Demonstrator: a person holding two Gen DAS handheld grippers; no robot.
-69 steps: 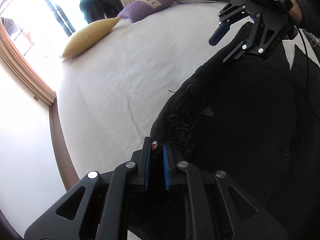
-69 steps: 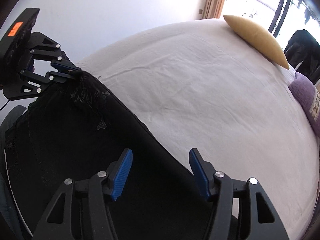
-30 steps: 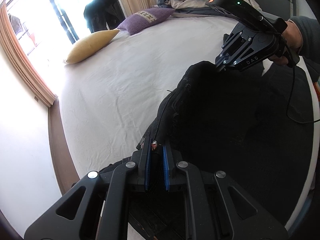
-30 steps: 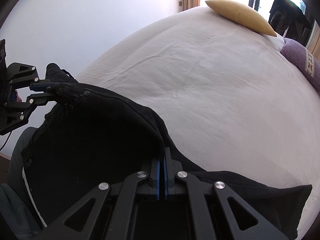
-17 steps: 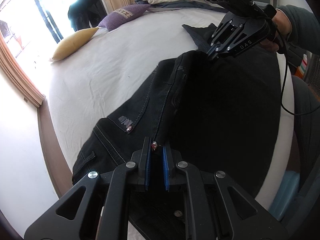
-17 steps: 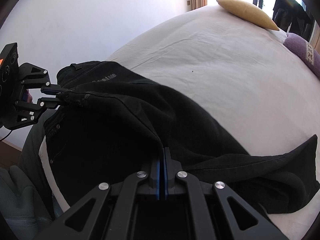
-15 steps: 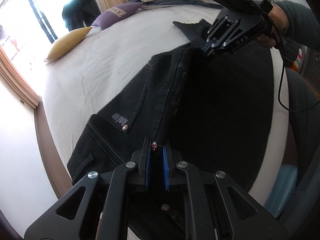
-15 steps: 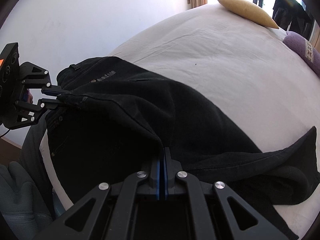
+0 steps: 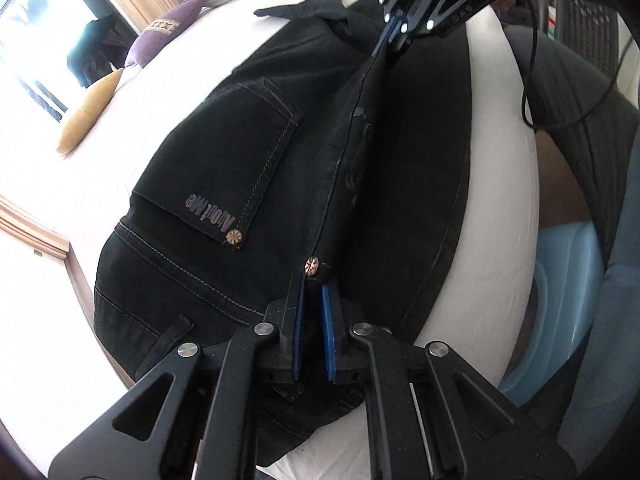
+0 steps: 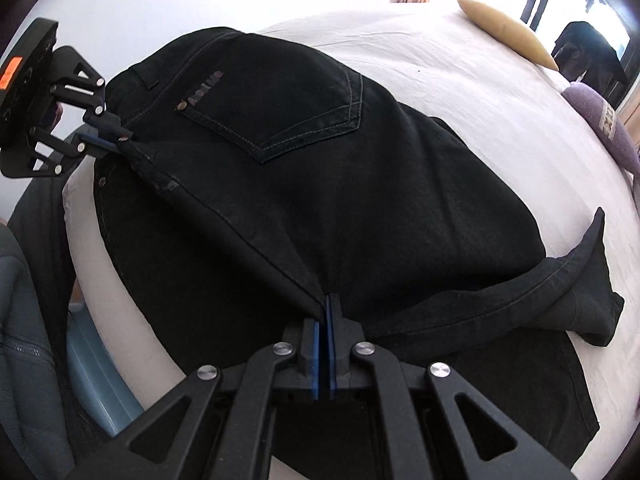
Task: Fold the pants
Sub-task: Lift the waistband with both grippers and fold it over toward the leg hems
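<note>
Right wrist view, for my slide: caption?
Both grippers pinch black denim pants taut over white bed.

Black denim pants point(image 10: 320, 168) lie folded lengthwise, back pocket up, one edge lifted.

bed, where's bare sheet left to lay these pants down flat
Bare white sheet lies beyond the pants, bordered by the yellow pillow and purple pillow. The near edge is crowded: both the left claw and right claw pinch cloth there.
</note>
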